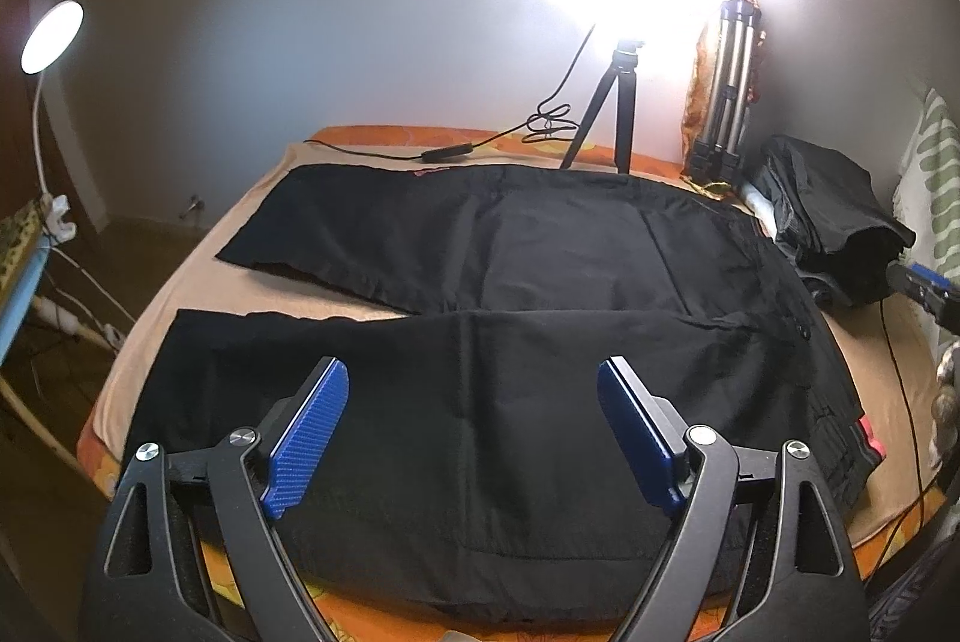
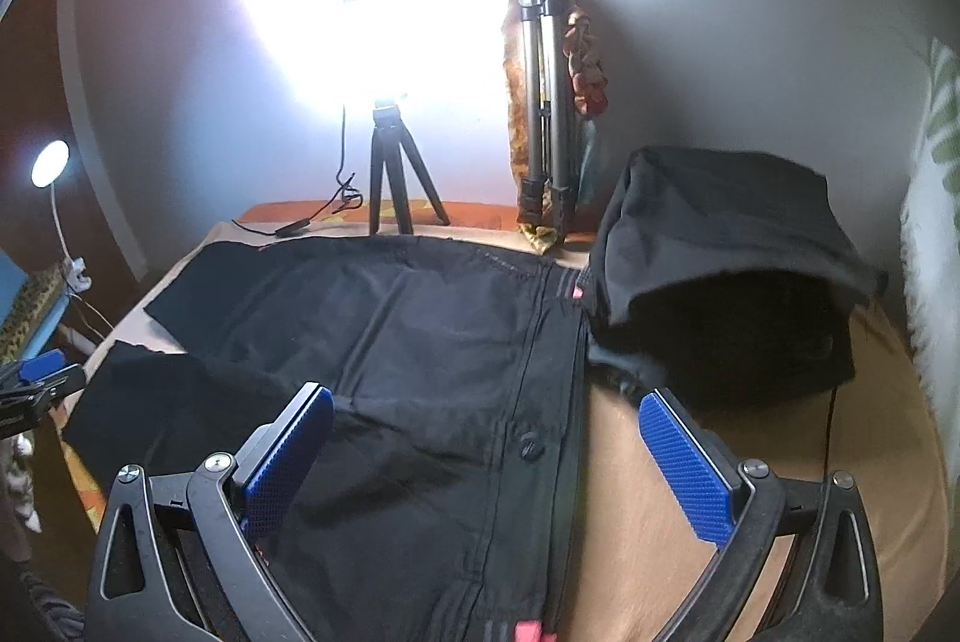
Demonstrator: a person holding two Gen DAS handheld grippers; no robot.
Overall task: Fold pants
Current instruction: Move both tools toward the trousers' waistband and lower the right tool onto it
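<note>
Your bed [image 1: 198,246] carries the black pants [image 1: 480,282] spread flat across it, a small tripod [image 1: 606,114] at its far edge, and a dark bundle [image 1: 834,216] in its far right corner.

We see black pants [image 1: 540,246] spread flat on the tan sheet, legs splayed leftward, buttoned waistband [image 2: 531,441] at right.

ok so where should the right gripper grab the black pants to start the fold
On the waistband, coming from its open right edge. The black pants lie flat, and bare sheet beside the band lets the open right gripper slide a finger under it.
</note>
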